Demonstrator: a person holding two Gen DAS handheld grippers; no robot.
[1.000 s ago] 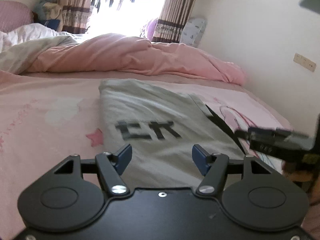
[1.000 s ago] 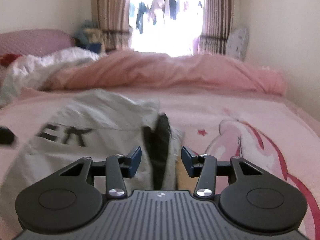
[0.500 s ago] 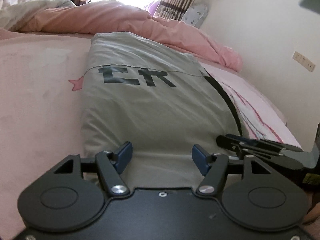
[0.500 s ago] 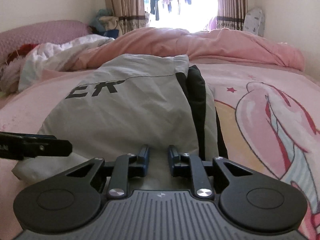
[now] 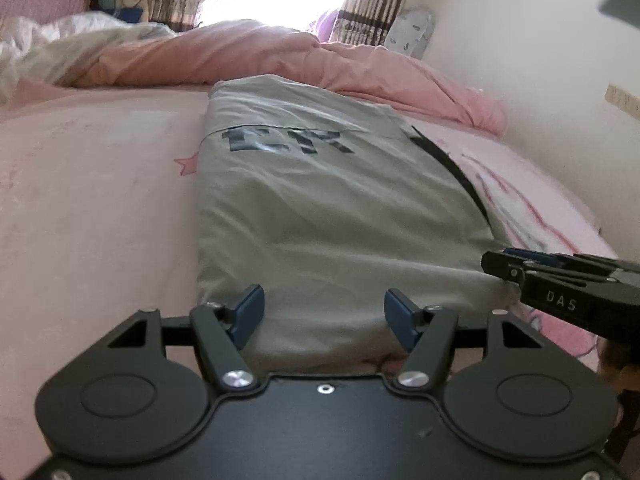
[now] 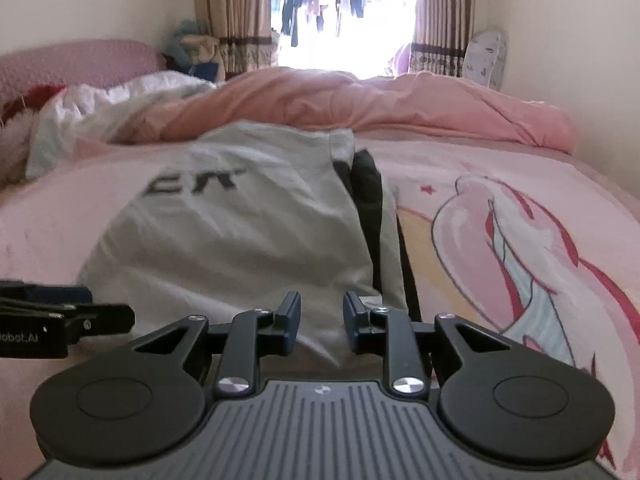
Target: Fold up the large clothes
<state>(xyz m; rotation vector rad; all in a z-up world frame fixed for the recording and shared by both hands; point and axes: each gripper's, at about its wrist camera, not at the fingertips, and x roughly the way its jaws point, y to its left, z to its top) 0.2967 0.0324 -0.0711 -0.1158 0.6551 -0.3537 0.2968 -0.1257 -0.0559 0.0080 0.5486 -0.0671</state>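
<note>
A grey garment (image 5: 320, 208) with dark letters and a black side stripe lies folded lengthwise on the pink bed sheet (image 5: 88, 200). It also shows in the right wrist view (image 6: 240, 232). My left gripper (image 5: 323, 312) is open, its fingers either side of the garment's near hem. My right gripper (image 6: 322, 312) has its jaws a small gap apart over the near right corner of the garment, holding nothing I can see. Each gripper shows from the side in the other's view, the right one (image 5: 560, 280) and the left one (image 6: 48, 320).
A rumpled pink duvet (image 6: 360, 100) and white bedding (image 6: 100, 112) lie across the far end of the bed. A wall (image 5: 540, 60) runs along the right side. The sheet has a cartoon print (image 6: 500, 248) right of the garment.
Both grippers came down to the garment's near hem. The right gripper's jaws narrowed half a second ago and have now widened a little. The left stays open.
</note>
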